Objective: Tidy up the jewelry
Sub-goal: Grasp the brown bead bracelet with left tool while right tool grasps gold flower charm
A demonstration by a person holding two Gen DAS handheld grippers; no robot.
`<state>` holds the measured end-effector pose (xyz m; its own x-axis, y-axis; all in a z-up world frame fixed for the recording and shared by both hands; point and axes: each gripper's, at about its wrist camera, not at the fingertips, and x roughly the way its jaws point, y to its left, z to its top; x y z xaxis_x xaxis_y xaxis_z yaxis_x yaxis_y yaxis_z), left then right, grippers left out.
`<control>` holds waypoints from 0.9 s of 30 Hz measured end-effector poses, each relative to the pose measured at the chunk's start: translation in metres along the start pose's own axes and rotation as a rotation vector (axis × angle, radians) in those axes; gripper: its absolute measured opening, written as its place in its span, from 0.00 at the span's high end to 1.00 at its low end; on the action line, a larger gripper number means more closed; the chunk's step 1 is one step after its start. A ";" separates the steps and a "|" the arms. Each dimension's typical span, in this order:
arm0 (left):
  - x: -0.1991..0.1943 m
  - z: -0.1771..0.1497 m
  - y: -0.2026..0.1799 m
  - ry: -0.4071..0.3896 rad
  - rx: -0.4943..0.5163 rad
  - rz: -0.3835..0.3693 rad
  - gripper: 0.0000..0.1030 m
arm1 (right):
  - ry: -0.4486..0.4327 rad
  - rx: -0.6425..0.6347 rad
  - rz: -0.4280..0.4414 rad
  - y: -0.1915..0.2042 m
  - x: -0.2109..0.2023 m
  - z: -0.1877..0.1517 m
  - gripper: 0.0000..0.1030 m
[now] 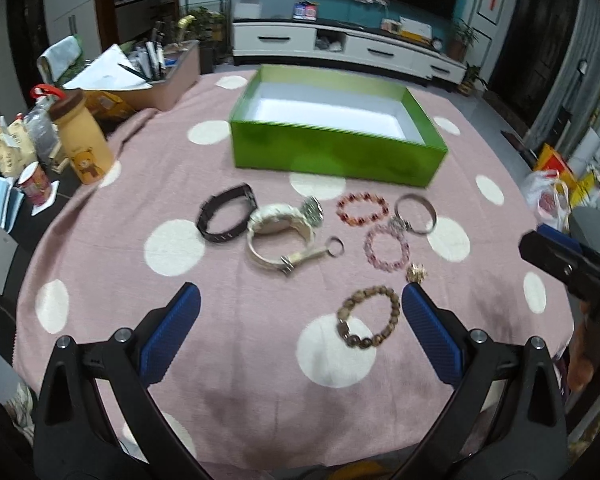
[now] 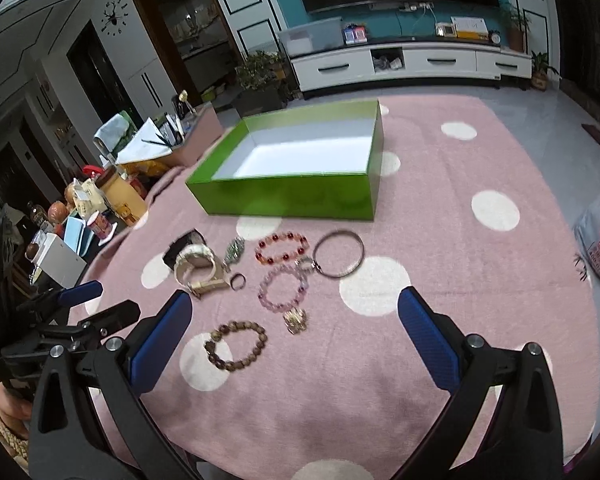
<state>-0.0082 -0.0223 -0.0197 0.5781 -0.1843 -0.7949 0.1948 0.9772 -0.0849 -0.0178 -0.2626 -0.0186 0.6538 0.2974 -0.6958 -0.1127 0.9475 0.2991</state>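
- Progress: looks like nothing done yet. Green box sits empty, white floor bare, at far side of pink dotted cloth.
- All jewelry lies on cloth in front of box, approx 9 pcs left to move.
- Left gripper: jaws spread wide, holding nothing, hovers above cloth. Right gripper: same, released, empty.
- Nearest pc: brown bead bracelet, flat, close to left gripper's right-hand finger, probably first pick.
- Behind it: small gold charm, pink bead bracelet touching silver bangle, red bead bracelet.
- Left cluster: cream watch overlapping a metal watch, w/ black watch just beside, dark ring close by.
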 end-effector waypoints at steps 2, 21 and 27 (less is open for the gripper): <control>0.007 -0.007 -0.005 0.010 0.023 -0.007 0.02 | 0.027 -0.001 0.029 -0.003 0.008 -0.008 0.02; 0.076 -0.032 -0.030 0.148 0.108 -0.073 0.64 | 0.125 -0.130 0.068 0.004 0.074 -0.039 0.51; 0.086 -0.035 -0.034 0.162 0.131 -0.070 0.66 | 0.130 -0.161 0.044 0.007 0.091 -0.040 0.54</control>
<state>0.0073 -0.0680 -0.1066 0.4266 -0.2211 -0.8770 0.3369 0.9387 -0.0728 0.0113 -0.2246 -0.1058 0.5445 0.3413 -0.7662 -0.2640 0.9368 0.2298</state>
